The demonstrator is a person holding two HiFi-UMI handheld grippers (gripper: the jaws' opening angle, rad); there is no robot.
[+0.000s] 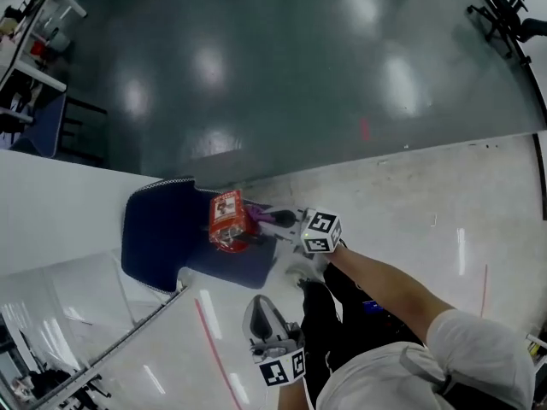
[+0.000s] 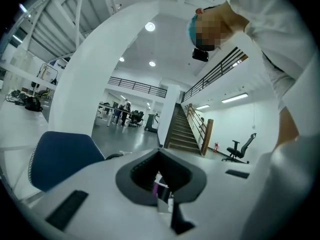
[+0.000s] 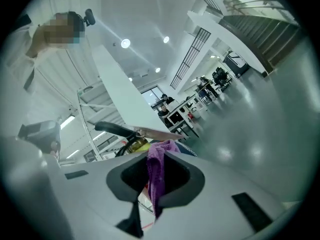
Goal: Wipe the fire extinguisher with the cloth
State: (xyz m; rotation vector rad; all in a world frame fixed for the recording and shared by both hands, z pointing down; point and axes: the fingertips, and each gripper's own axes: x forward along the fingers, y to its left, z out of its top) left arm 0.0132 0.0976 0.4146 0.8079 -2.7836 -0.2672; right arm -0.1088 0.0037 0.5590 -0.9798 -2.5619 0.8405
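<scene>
Resting on a dark blue mat (image 1: pixel 162 237) where the pale floor meets the darker one, the fire extinguisher (image 1: pixel 228 220) shows a red body with a white-printed label. In the right gripper view its black lever and yellowish top sit just behind the jaws. The right gripper (image 1: pixel 295 225) is clenched on the purple cloth (image 3: pixel 157 171), which hangs through its jaws just beside the extinguisher's valve end. The left gripper (image 1: pixel 263 313) hovers well apart, close to the person's body, with its jaws pressed together on nothing.
</scene>
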